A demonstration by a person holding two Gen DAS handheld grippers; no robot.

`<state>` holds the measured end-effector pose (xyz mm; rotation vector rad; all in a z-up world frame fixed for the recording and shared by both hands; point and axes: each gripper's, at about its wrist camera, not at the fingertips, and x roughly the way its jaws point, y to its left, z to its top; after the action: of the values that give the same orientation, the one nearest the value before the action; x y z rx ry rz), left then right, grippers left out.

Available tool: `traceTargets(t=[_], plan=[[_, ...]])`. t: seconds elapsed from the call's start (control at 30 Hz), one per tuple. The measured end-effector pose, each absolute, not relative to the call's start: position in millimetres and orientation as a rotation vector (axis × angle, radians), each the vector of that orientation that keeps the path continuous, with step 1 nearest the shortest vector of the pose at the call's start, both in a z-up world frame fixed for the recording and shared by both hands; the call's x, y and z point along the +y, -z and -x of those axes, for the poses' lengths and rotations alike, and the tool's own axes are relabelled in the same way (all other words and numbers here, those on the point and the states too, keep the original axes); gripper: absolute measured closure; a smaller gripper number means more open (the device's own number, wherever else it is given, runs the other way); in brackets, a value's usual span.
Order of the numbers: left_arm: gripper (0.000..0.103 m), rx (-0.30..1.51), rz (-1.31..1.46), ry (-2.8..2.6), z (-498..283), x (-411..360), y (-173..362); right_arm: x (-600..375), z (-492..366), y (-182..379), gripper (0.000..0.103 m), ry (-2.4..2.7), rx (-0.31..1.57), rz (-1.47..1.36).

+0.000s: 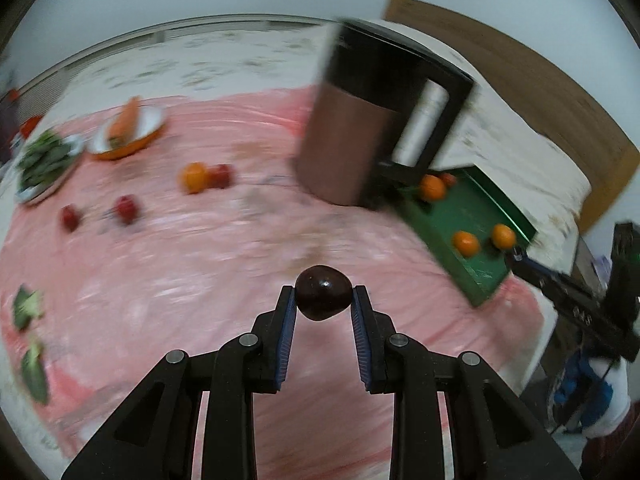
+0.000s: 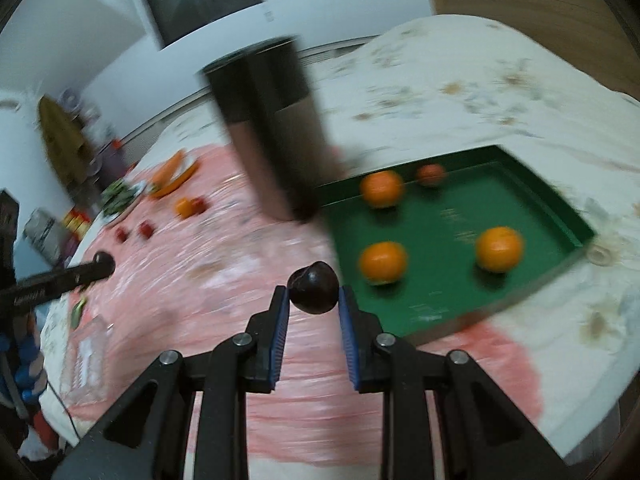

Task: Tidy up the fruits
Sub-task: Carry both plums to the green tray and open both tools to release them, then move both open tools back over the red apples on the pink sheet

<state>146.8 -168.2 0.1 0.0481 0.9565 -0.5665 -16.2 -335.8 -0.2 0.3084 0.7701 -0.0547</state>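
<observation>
With each hand-held gripper [image 1: 324, 300] [image 2: 314, 294] clamped on a dark plum [image 1: 323, 298] [image 2: 314, 288] above the pink sheet, carry both rightward over the green tray [image 2: 552, 204], lowering among the oranges [image 2: 499, 249] before releasing.

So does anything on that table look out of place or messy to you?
Somewhat. Green leafy scraps lie loose on the pink cloth, away from the plate of greens. An orange and small red fruits sit scattered outside the green tray.

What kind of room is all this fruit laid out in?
Probably a bedroom at home: a pink sheet lies over a floral bedspread beside a wooden headboard, with a window behind.
</observation>
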Motion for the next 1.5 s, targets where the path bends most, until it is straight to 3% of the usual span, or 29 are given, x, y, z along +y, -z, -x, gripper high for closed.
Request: traceTargets(t=[0.33, 0.63, 1.13, 1.17, 1.2, 1.27, 1.3, 1.5], plan=[[0.079, 0.992, -0.179, 0.780, -150, -318, 12, -454, 6, 4, 0.103, 0.260, 0.718, -0.338], [0.079, 1.015, -0.309, 0.887, -147, -422, 37, -523, -21, 41, 0.103, 0.372, 0.766, -0.361], [0.078, 1.077, -0.429, 0.905, -143, -466, 77, -536, -42, 74, 0.103, 0.376, 0.861, -0.302], [0.077, 1.083, -0.424, 0.904, -144, -465, 77, -536, -42, 74, 0.094, 0.378, 0.860, -0.299], [0.072, 1.083, -0.427, 0.899, -145, -468, 78, -536, -40, 72, 0.068, 0.385, 0.858, -0.294], [0.062, 1.069, -0.425, 0.891, -145, -465, 73, -535, -38, 69, 0.049, 0.390, 0.850, -0.290], [0.057, 1.061, -0.420, 0.881, -145, -463, 71, -534, -36, 66, 0.049, 0.391, 0.846, -0.288], [0.056, 0.987, -0.397, 0.844, -140, -440, 40, -527, -19, 39, 0.048, 0.388, 0.812, -0.286]])
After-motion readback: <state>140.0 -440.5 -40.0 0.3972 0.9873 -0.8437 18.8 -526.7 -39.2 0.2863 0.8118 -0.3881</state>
